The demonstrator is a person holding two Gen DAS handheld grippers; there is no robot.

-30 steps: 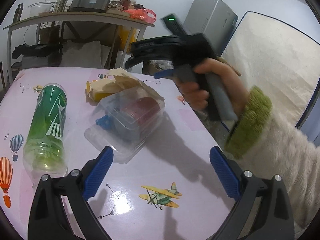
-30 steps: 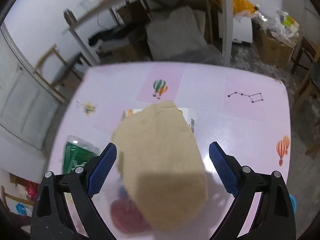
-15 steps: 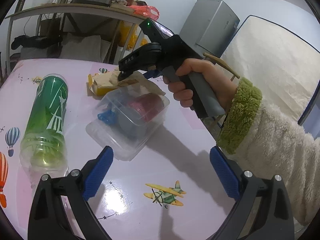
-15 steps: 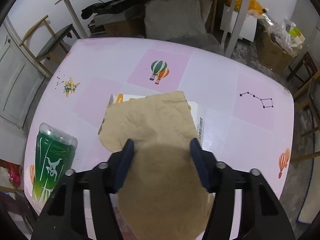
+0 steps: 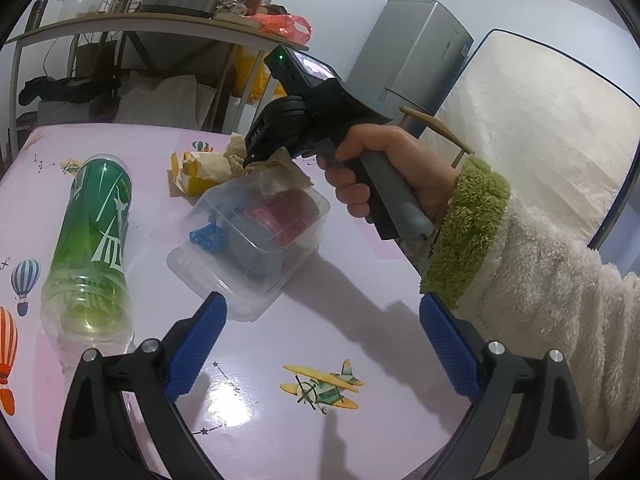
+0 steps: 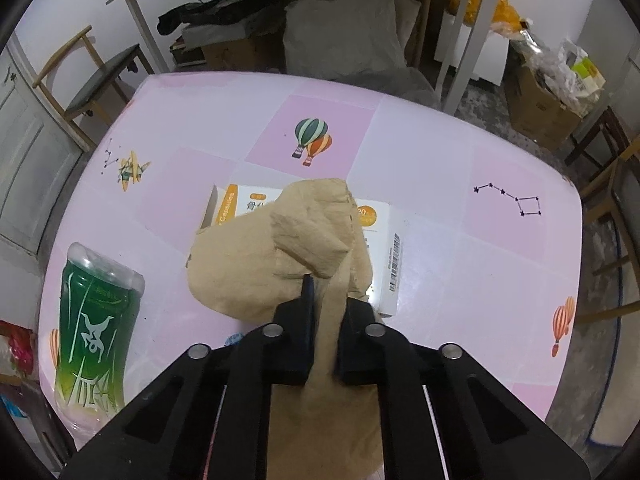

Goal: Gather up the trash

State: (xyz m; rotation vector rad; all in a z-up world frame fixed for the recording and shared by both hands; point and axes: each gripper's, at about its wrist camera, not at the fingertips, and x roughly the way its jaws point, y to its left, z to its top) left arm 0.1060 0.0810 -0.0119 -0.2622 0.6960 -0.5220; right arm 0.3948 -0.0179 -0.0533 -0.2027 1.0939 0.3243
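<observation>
My right gripper (image 6: 325,300) is shut on a crumpled brown paper napkin (image 6: 280,256), pinching it above a clear plastic clamshell box (image 5: 256,236); it also shows in the left wrist view (image 5: 256,160). The napkin (image 5: 280,164) lies over the box and an orange-and-white carton (image 6: 384,240), also seen in the left view (image 5: 192,172). A green plastic bottle (image 5: 96,232) lies on its side at the left, also in the right view (image 6: 96,332). My left gripper (image 5: 324,336) is open and empty, near the table's front.
The pink patterned table (image 5: 320,360) holds the trash. A shelf table (image 5: 160,24) with pots stands behind. A grey fridge (image 5: 416,56) and a mattress (image 5: 540,120) are at the right. A chair (image 6: 96,76) and cardboard boxes (image 6: 536,108) stand around the table.
My right gripper came down over the napkin and closed on it, bunching the paper. The left gripper has stayed open and nearly still.
</observation>
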